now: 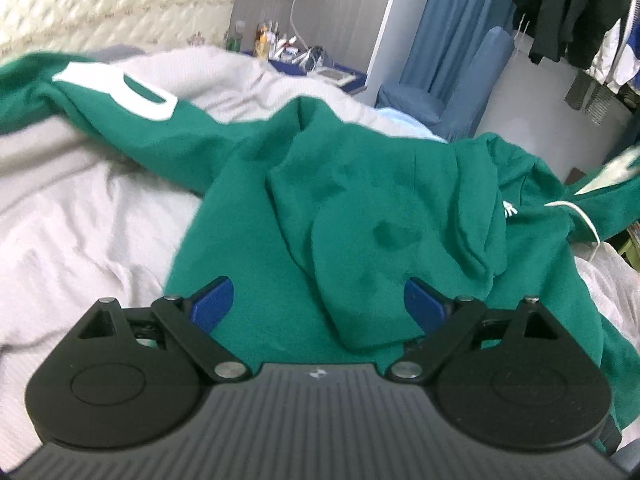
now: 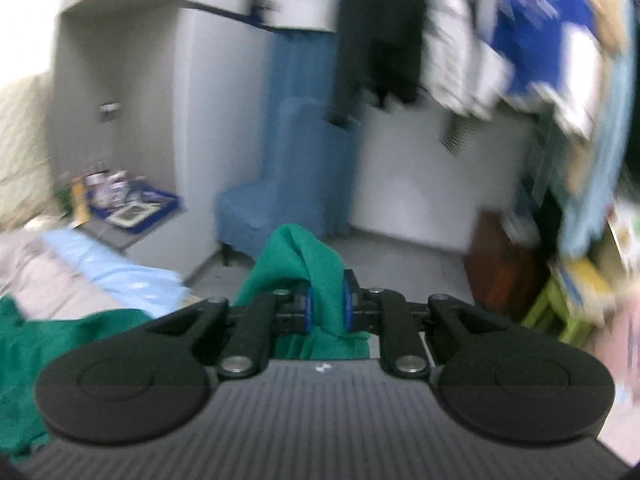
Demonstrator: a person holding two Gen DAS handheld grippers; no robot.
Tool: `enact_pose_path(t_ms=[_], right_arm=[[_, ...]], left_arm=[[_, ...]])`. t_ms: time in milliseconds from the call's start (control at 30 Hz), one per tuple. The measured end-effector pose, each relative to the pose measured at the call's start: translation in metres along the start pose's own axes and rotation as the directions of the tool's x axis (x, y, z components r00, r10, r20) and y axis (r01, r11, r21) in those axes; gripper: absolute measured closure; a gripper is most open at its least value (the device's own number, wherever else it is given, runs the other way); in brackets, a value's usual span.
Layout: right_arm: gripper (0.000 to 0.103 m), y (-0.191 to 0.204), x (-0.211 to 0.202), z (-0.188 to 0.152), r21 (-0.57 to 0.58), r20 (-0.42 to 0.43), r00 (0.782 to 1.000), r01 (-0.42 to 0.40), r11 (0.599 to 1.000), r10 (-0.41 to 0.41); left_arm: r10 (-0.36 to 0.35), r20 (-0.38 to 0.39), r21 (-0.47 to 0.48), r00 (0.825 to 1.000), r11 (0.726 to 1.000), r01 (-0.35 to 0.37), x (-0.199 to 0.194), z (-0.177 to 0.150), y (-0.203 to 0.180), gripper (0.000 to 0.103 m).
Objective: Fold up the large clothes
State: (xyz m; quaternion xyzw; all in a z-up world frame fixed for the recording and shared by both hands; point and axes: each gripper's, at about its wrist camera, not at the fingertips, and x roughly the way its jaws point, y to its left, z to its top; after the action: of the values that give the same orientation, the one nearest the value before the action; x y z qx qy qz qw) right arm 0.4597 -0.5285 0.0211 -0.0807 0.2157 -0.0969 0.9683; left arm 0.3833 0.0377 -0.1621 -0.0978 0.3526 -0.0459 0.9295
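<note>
A green hoodie (image 1: 360,200) with white lettering on one sleeve lies crumpled on the grey bedsheet (image 1: 80,220). My left gripper (image 1: 320,304) is open just above the hoodie's near part, and a fold of green cloth bulges between its blue pads without being pinched. My right gripper (image 2: 326,308) is shut on a bunch of the green hoodie (image 2: 296,256) and holds it lifted. More of the garment trails down to the left in the right wrist view. A white drawstring (image 1: 580,216) hangs at the hoodie's right.
A blue chair (image 2: 272,184) stands past the bed by a grey wall. A cluttered bedside table (image 1: 304,56) sits at the bed's far side. Clothes hang on a rack (image 1: 580,12) at the right. A light blue pillow (image 2: 116,272) lies on the bed.
</note>
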Motion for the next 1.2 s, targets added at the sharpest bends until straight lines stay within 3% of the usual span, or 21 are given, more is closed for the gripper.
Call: enact_pose_path(t_ms=[167, 300, 533, 667, 800, 933, 1067, 1200], right_arm=[[0.086, 0.118, -0.032, 0.041, -0.195, 0.085, 0.989, -0.098, 0.976, 0.117], [0.086, 0.206, -0.054, 0.047, -0.302, 0.097, 0.968, -0.193, 0.934, 0.231], [0.086, 0.351, -0.064, 0.005, -0.345, 0.023, 0.900, -0.402, 0.848, 0.436], [0.086, 0.423, -0.054, -0.042, -0.344, -0.088, 0.863, -0.495, 0.798, 0.498], [0.085, 0.464, -0.034, -0.084, -0.328, -0.174, 0.844, -0.535, 0.779, 0.507], [0.084, 0.481, -0.016, -0.113, -0.280, -0.211, 0.833, -0.552, 0.785, 0.511], [0.084, 0.487, -0.004, -0.131, -0.193, -0.235, 0.805, -0.588, 0.785, 0.545], [0.084, 0.489, -0.003, -0.133, -0.161, -0.247, 0.795, -0.598, 0.785, 0.554]], left_arm=[[0.009, 0.046, 0.005, 0.999, 1.000, -0.009, -0.021, 0.003, 0.019, 0.008], [0.026, 0.091, 0.007, 0.996, 1.000, -0.027, -0.037, 0.004, 0.039, 0.008], [0.029, 0.131, -0.094, 0.991, 0.995, -0.017, -0.050, 0.004, 0.093, 0.008], [0.028, 0.137, -0.166, 0.990, 0.986, -0.005, -0.046, 0.003, 0.123, 0.008], [0.038, 0.131, -0.209, 0.991, 0.978, -0.010, -0.038, 0.003, 0.142, 0.008], [0.031, 0.138, -0.245, 0.990, 0.969, 0.004, -0.031, 0.007, 0.155, 0.008], [0.023, 0.134, -0.273, 0.991, 0.962, 0.015, -0.022, 0.008, 0.164, 0.008], [0.009, 0.127, -0.293, 0.992, 0.956, 0.029, -0.013, 0.007, 0.169, 0.008]])
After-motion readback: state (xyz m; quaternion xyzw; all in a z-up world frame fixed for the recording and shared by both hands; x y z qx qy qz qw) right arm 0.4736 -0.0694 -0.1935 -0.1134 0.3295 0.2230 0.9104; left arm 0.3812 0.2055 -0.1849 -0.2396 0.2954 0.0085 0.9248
